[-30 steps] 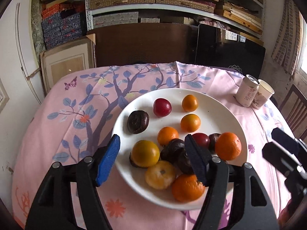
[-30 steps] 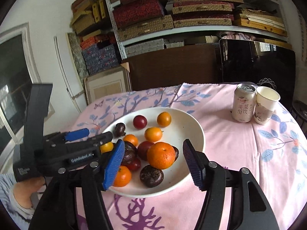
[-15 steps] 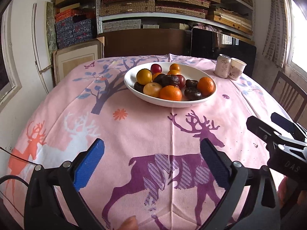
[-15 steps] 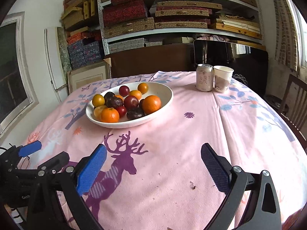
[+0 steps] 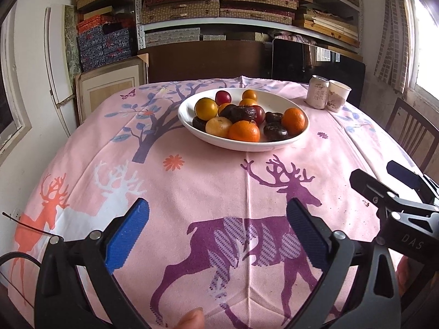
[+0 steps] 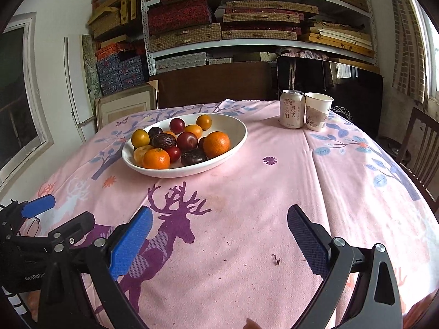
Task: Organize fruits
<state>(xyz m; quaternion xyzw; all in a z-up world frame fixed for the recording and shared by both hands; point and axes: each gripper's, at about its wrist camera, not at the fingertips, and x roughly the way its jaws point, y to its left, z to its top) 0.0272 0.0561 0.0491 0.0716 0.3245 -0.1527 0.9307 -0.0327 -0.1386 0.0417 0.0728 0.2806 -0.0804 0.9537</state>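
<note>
1. While both tools hang back over the near edge of the bench [image 5: 356,142], the white bowl [image 5: 208,137] sits well apart from them toward the far side, on a pink cloth [image 6: 247,192] printed with deer and trees.
2. Inside the bowl the fruits [image 5: 247,118] are piled together: oranges [image 5: 244,131] at the near rim and at about 3 o'clock, a yellow plum [image 5: 206,108] at about 10 o'clock, dark wrinkled fruits [image 5: 242,113] in the middle and at about 4 o'clock, and a red plum [image 5: 222,97] with two small orange fruits toward 12 o'clock.
3. From the right wrist view the same bowl [image 6: 236,142] lies at about 11 o'clock, its right half bare of fruit.
4. A drink can [image 6: 292,108] and a paper cup [image 6: 318,111] stand touching each other at about 1 o'clock, at the far edge of the bench; what is in either I cannot tell.
5. Left tool [image 5: 218,235]: its jaws have just been opening and now stand spread wide, nothing between the blue pads [image 5: 127,235], only cloth below.
6. Right tool [image 6: 219,242]: its jaws too have just been opening and are released wide, gripping nothing.
7. Each tool shows at the edge of the other's view, left one at 8 o'clock, right one at 4 o'clock.
8. A fingertip [image 5: 192,319] shows at 6 o'clock in the left view.
</note>
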